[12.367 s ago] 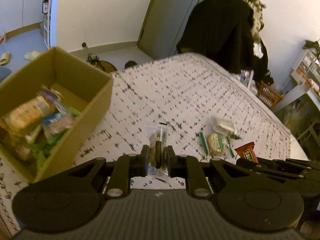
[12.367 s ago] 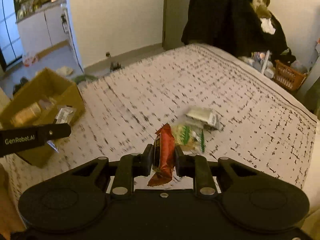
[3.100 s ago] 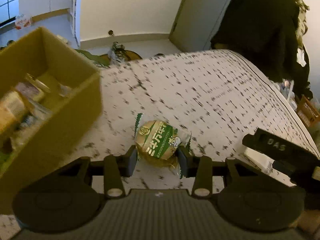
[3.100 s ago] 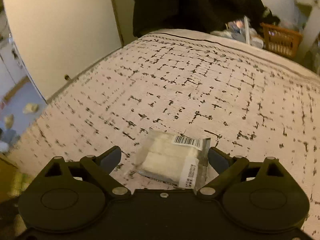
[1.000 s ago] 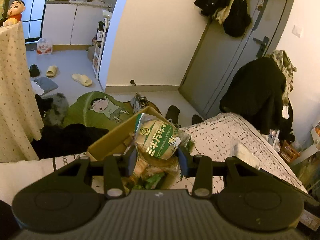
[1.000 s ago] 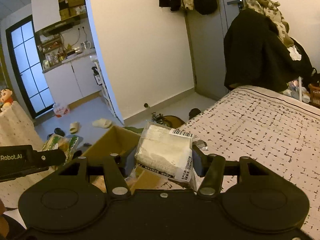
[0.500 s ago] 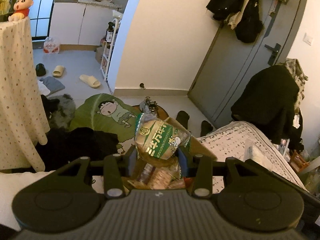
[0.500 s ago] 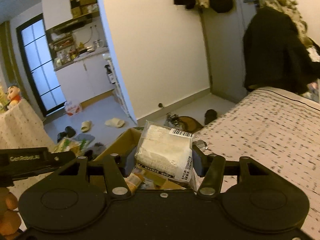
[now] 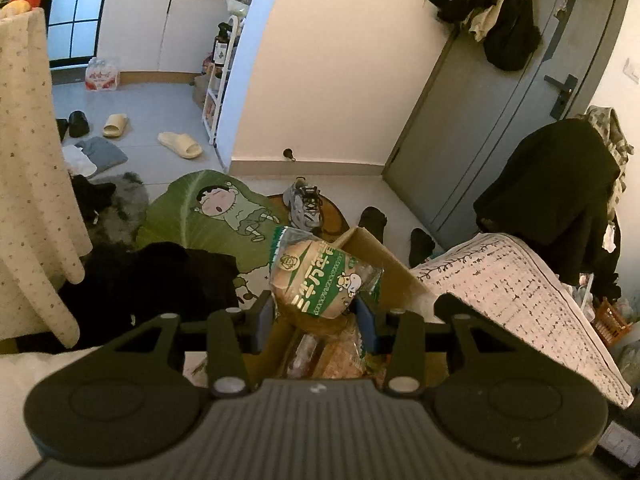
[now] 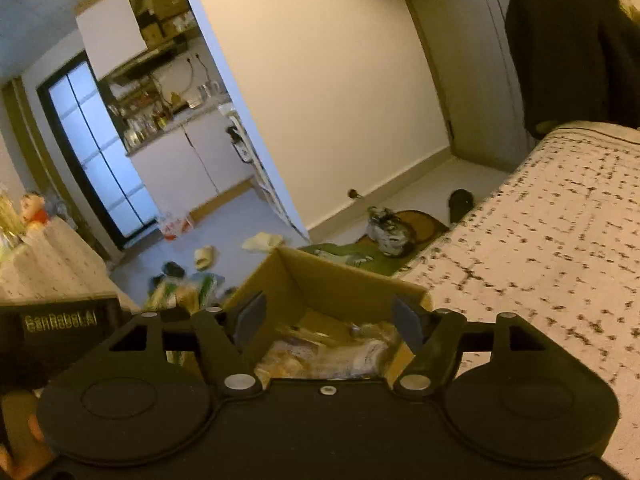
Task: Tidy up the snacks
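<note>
1. Right gripper (image 10: pixel 327 318): jaws opening, nothing between the pads. Half a second ago it clamped a clear packet of white snack with a barcode label; that packet is gone from the jaws. Judged dropped into the cardboard box (image 10: pixel 352 280) directly below, though I cannot pick it out for certain among the blurred wrappers there

2. Left gripper (image 9: pixel 316 314): closed on the green-and-white bun packet (image 9: pixel 320 276), both pads pressing its sides, same grip as a second ago. Packet now hangs over the open box (image 9: pixel 384 264), above the snacks already inside

3. Box sits at the edge of the patterned bed cover (image 10: pixel 540 240), near corner towards the floor. Both grippers have come in over it compared with a second ago

4. Meaning for the task: right-hand item counts as delivered; left-hand item is placed for release but not yet let go

5. Risk, judged: the bun packet sits near the box's far wall, so a release from here could catch the rim
</note>
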The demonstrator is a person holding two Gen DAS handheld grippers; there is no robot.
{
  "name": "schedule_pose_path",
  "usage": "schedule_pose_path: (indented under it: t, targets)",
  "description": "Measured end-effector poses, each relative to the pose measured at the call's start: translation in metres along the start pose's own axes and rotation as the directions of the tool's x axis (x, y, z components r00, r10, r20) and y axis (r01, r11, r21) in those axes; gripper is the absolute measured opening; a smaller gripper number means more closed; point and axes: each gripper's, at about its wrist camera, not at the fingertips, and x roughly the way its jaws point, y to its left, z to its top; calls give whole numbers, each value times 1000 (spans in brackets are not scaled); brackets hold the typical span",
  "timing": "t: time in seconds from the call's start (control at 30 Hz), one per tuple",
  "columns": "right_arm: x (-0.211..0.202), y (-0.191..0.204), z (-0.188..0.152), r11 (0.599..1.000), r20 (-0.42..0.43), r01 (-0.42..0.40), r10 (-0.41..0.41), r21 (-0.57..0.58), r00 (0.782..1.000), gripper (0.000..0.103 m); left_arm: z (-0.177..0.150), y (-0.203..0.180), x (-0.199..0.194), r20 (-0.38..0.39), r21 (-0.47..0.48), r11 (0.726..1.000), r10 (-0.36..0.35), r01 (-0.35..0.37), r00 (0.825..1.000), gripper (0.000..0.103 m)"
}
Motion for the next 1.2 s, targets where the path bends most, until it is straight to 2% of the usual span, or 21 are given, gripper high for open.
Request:
schedule_pose_path:
  t: [0.17, 0.27, 0.4, 0.5, 0.7, 0.77, 0.8, 1.0, 1.07, 1.2]
  targets:
    - [-9, -1, 1, 999, -13, 39, -39, 2, 999, 69, 3, -12, 13, -10, 20, 999, -36, 36, 999, 42]
    - [-10, -4, 3, 998, -22, 58, -57, 13, 998, 76, 3, -22, 19, -23, 18, 999, -50, 50, 999, 42]
    - [-11, -6, 1, 997, -39, 68, -67, 28, 997, 77, 5, -32, 22, -15, 42, 998, -50, 50, 999, 43]
    - [-11, -4, 0, 997, -50, 73, -71, 29, 996, 78, 4, -35, 21, -29, 62, 996, -55, 57, 998, 49]
    - [-19, 3, 3, 997, -39, 74, -73, 7, 997, 79, 3, -21, 4, -32, 13, 999, -35, 35, 999, 56]
    - [-25, 5, 4, 997, -35, 75, -75, 3, 997, 79, 4, -19, -2, -26, 21, 1000, -21, 21, 999, 65]
    - [-28, 6, 4, 997, -32, 77, -77, -1, 997, 79, 4, -17, -6, -24, 24, 1000, -10, 11, 1000, 65]
    - [-51, 10, 8, 994, -21, 108, -108, -26, 994, 82, 6, -13, -23, -43, 16, 1000, -3, 4, 999, 68]
    - [-57, 8, 9, 992, -19, 120, -121, -31, 992, 83, 6, -14, -28, -46, 26, 1000, 7, -5, 999, 76]
    - [-70, 7, 13, 988, -30, 148, -150, -47, 988, 87, 5, -17, -41, -38, 46, 999, 8, -6, 999, 81]
